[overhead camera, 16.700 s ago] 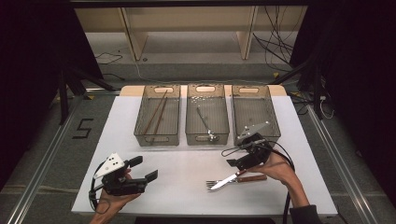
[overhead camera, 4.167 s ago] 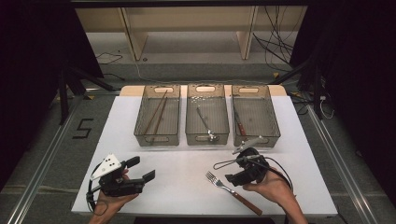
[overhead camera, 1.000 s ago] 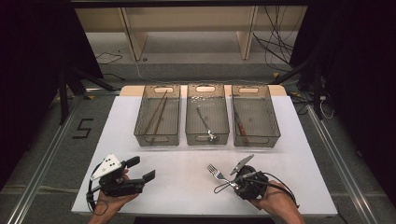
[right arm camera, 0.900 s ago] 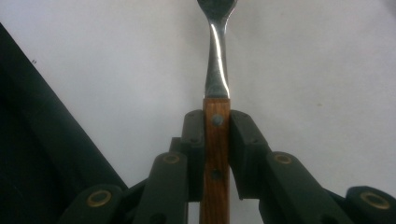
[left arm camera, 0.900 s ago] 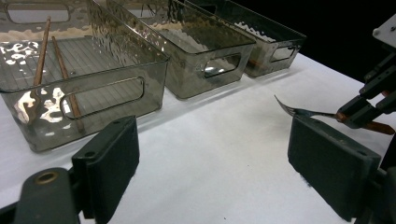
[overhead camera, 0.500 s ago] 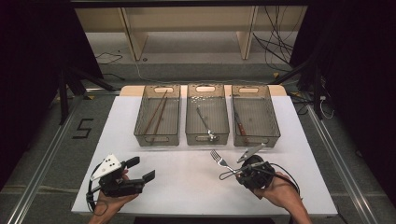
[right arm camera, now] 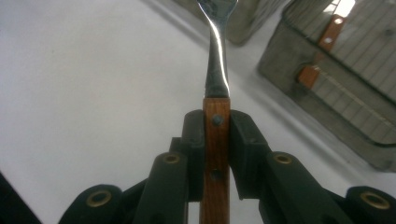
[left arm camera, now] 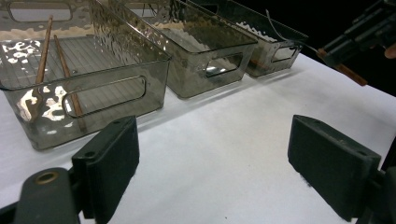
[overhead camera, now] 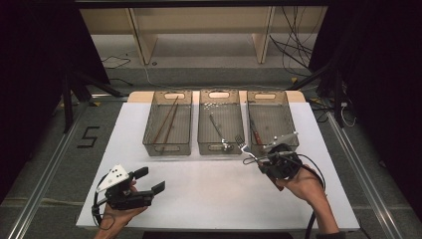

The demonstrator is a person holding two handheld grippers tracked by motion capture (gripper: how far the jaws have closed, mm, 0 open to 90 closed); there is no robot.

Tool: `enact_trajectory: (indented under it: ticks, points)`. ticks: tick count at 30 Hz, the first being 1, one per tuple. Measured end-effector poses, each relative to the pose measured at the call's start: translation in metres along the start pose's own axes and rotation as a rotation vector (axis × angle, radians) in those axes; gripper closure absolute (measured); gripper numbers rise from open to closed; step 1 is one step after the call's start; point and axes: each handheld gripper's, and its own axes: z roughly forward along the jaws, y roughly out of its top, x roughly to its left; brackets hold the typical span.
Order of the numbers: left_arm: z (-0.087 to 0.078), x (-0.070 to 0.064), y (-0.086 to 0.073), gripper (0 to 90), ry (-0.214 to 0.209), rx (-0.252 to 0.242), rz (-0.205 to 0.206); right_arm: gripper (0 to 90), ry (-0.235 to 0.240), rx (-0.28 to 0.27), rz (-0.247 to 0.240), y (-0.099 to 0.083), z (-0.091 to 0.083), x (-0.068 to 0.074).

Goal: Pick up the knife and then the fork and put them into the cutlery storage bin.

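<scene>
High view: the right gripper (overhead camera: 263, 160) has carried the fork (overhead camera: 245, 150) up off the white table (overhead camera: 209, 199) since 1.0 s ago, when it held it lower and nearer the person; 4.2 s ago the fork lay flat on the table. Now its prongs sit just at the near wall of the middle bin (overhead camera: 220, 124), close to the gap beside the right bin (overhead camera: 271, 119). I judge the pickup done and the drop into a bin next; the middle bin already holds a piece of metal cutlery, so it looks the likely target.

Right gripper view adds what the high view cannot: the jaws are closed flat on both sides of the fork's wooden handle (right arm camera: 215, 140), near the end where the steel neck begins, and the right bin holds a wooden-handled utensil (right arm camera: 322, 51).

Left gripper view shows the left gripper (left arm camera: 224, 172) with jaws wide apart, holding nothing, low over the table, unmoved over the last 1.0 s. It also shows 2 chopsticks (left arm camera: 56, 60) in the left bin (left arm camera: 102, 88).
</scene>
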Motion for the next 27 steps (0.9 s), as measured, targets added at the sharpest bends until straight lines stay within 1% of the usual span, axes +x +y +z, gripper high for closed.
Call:
enact_trajectory:
  ticks: [4, 11, 14, 16, 25, 27]
  points:
    - [0.0, 0.0, 0.0, 16.1, -0.001, -0.001, -0.003, 77.6, -0.005, -0.03, 0.023, 0.006, -0.003, -0.011]
    - [0.0, 0.0, 0.0, 16.1, -0.003, -0.002, -0.002, 77.6, -0.031, -0.074, 0.052, 0.022, -0.003, -0.026]
    - [0.001, 0.0, 0.0, 16.1, -0.002, -0.005, -0.008, 77.6, -0.041, -0.092, 0.067, 0.029, -0.004, -0.033]
    - [0.0, 0.0, 0.0, 16.1, -0.003, -0.002, -0.004, 77.5, -0.048, -0.104, 0.076, 0.033, -0.004, -0.037]
    - [0.001, 0.0, 0.0, 16.1, -0.004, -0.004, -0.006, 77.6, -0.073, -0.113, 0.117, 0.052, -0.004, -0.053]
    - [0.001, 0.0, 0.0, 16.1, -0.004, -0.006, -0.007, 77.6, -0.08, -0.113, 0.119, 0.056, -0.003, -0.057]
